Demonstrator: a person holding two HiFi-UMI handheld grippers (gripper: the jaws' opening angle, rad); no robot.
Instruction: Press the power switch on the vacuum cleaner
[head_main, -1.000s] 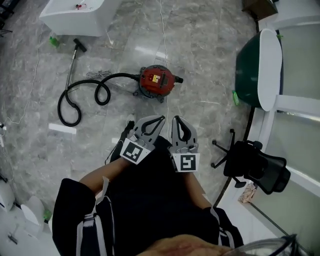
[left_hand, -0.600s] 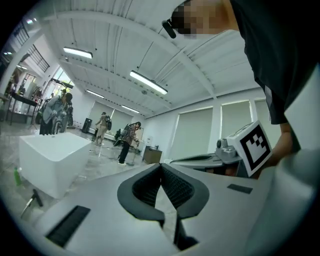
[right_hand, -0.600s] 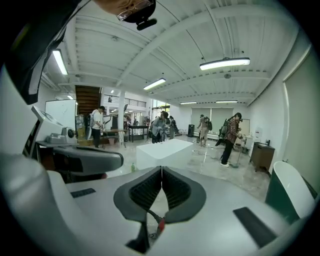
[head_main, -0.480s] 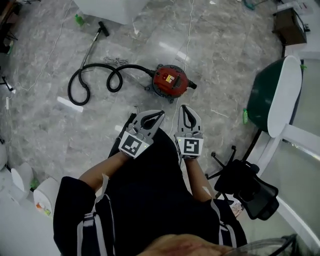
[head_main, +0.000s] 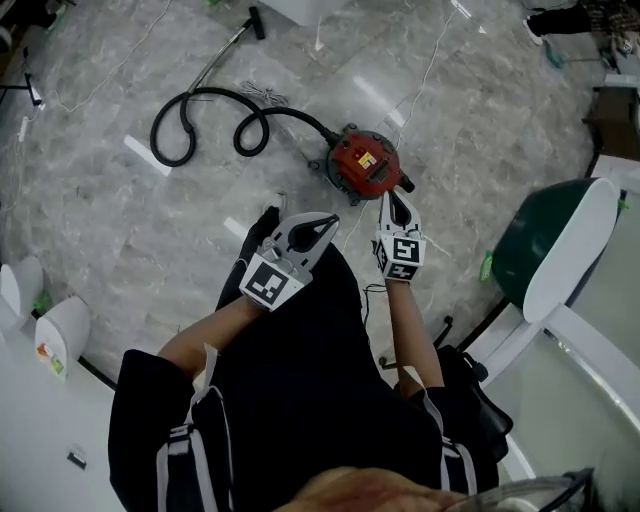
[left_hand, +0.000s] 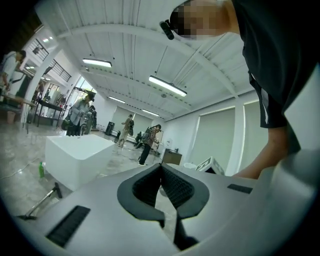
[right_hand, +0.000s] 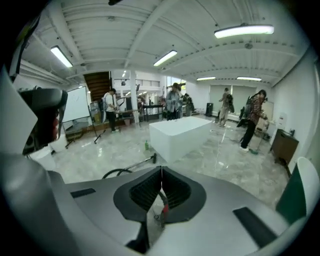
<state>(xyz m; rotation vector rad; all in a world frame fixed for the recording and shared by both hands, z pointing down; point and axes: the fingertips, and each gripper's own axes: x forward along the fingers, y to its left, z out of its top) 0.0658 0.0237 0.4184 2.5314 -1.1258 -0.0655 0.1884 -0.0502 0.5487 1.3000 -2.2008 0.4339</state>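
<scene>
Just ahead of your right gripper (head_main: 390, 203), the red vacuum cleaner (head_main: 365, 165) is sitting on the floor. You are carrying that gripper and your left gripper (head_main: 322, 225) fully closed and empty. Risk: the narrow tips glancing off the rounded casing and missing the switch, which is too small to locate.

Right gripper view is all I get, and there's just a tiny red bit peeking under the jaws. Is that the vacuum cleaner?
Observer: Yes. The head view shows a round red vacuum cleaner on the grey marble floor, with the right gripper pointing at its near edge.
Operator: Where's my other gripper?
Observer: The left gripper sits close to the person's body, short of the vacuum, jaws together.
Operator: Can you see the switch?
Observer: Only a small yellow patch on the vacuum's top. It's too small to tell whether that's the switch.
</scene>
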